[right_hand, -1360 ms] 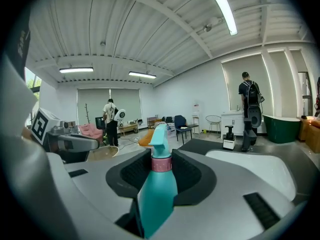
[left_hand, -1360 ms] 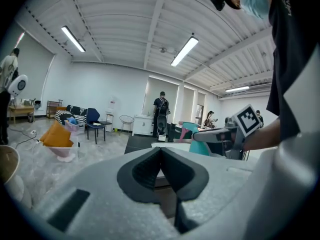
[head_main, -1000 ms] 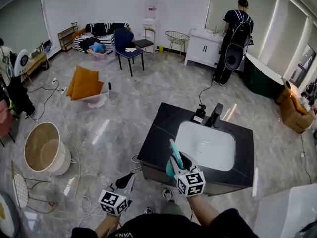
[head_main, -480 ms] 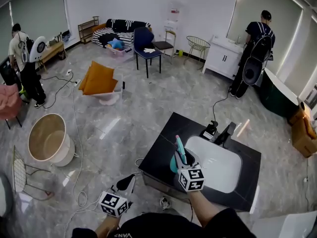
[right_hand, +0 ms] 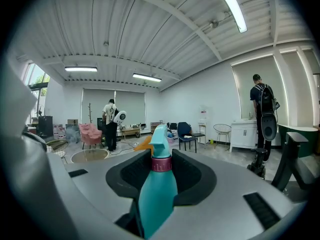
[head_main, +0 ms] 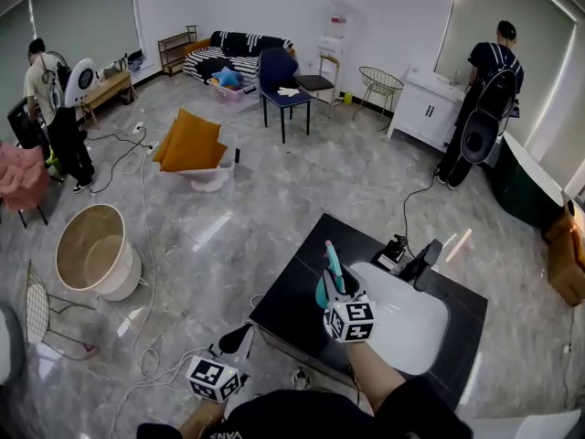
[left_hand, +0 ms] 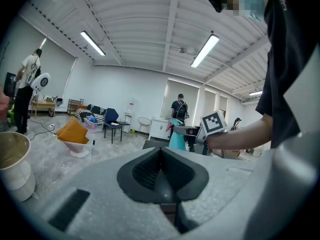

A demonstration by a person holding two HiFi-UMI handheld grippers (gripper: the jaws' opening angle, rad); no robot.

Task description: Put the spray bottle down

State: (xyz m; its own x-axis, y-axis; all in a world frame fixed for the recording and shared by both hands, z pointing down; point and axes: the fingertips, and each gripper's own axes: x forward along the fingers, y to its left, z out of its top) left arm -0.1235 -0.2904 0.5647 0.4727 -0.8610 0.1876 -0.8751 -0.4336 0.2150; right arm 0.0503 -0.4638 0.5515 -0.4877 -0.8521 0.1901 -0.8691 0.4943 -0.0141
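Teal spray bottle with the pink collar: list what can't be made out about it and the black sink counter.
The teal plastic spray bottle: its base. The right gripper view hides it behind the body of the right gripper; the head view hides it behind the marker cube.
Marks on its pink collar: too small to read, right gripper view.
White basin: near edge covered by the forearm, head view.
Black countertop: blocked by the gripper's body, right gripper view.

Orange cushion [head_main: 187,144] nr blue chair [head_main: 279,71], round tub [head_main: 121,283] on floor, striped sofa [head_main: 247,44] + white cabinet [head_main: 420,112] at back.
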